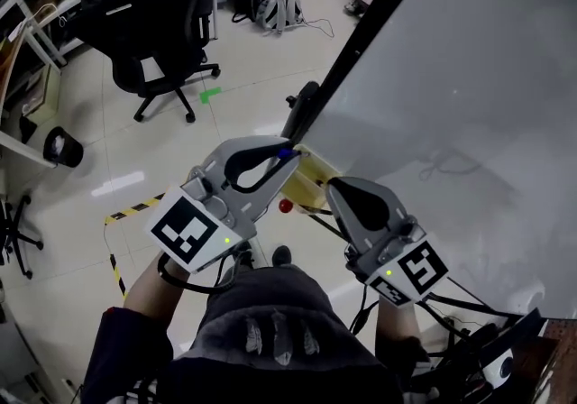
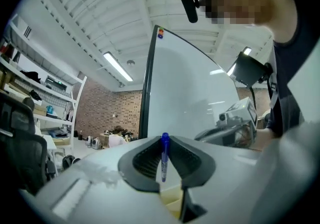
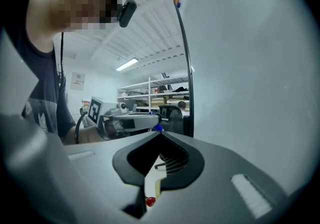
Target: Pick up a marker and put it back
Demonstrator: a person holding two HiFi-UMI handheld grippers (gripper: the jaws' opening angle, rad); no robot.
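A whiteboard [image 1: 469, 78] fills the right side of the head view, and a black office chair [image 1: 149, 23] stands at the upper left. At the centre, the left gripper [image 1: 288, 157] has its jaws closed on a blue marker [image 2: 164, 160]. The marker stands upright between the pads, just beside the board's dark edge. To its lower right, the right gripper [image 1: 335, 186] holds nothing, its tips pressed together.

Head view steeply down, gripper views close along their jaws, roughly level, all sharing whiteboard [image 1: 469, 78]
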